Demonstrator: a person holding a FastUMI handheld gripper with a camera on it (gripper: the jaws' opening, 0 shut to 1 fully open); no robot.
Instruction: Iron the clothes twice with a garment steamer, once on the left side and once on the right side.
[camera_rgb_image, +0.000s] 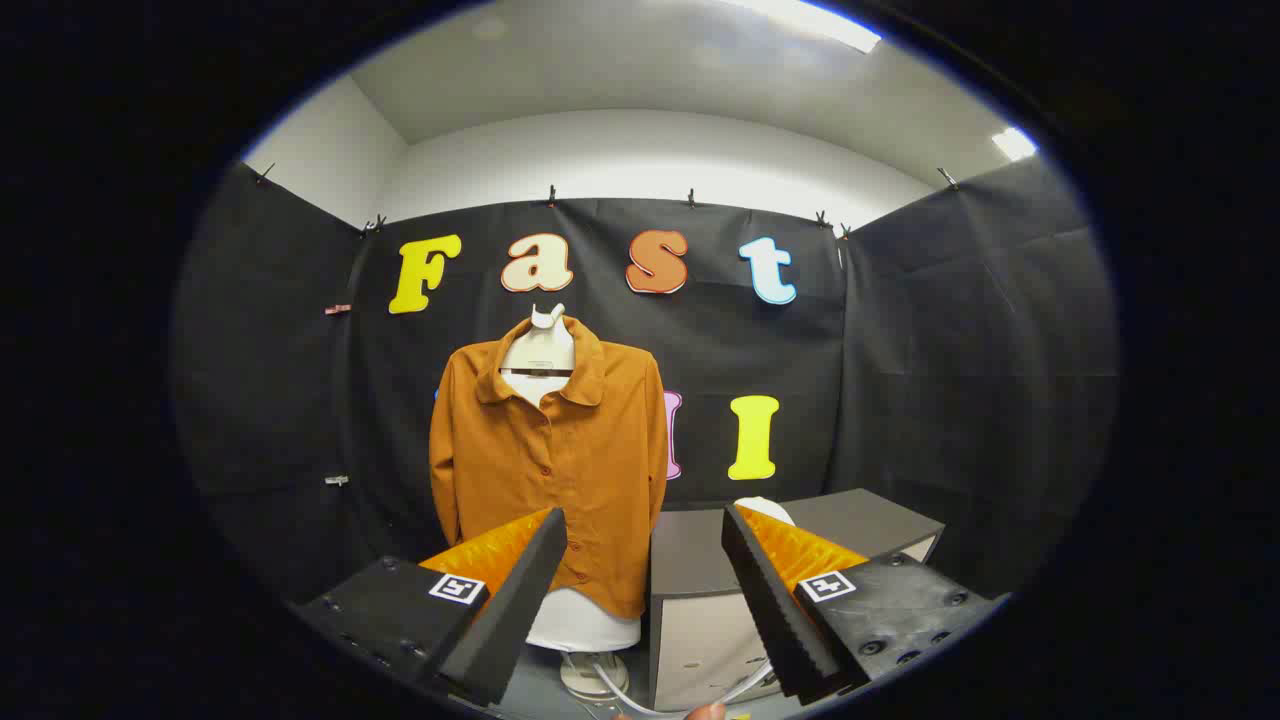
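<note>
An orange-brown button shirt (548, 455) hangs on a white mannequin torso (540, 345) that stands beyond my left finger. My gripper (645, 525) is open with nothing between its fingers. A white rounded object (765, 510), probably the garment steamer, rests on a dark box (700, 555) to the right of the shirt, mostly hidden behind my right finger. A white cord (640, 695) curves across the floor below the fingers.
The box has a grey top and a lighter front face (700, 640). The mannequin's white round base (590, 675) stands on the floor just left of the box. Black cloth walls close the booth on three sides. A fingertip (708, 711) shows below the fingers.
</note>
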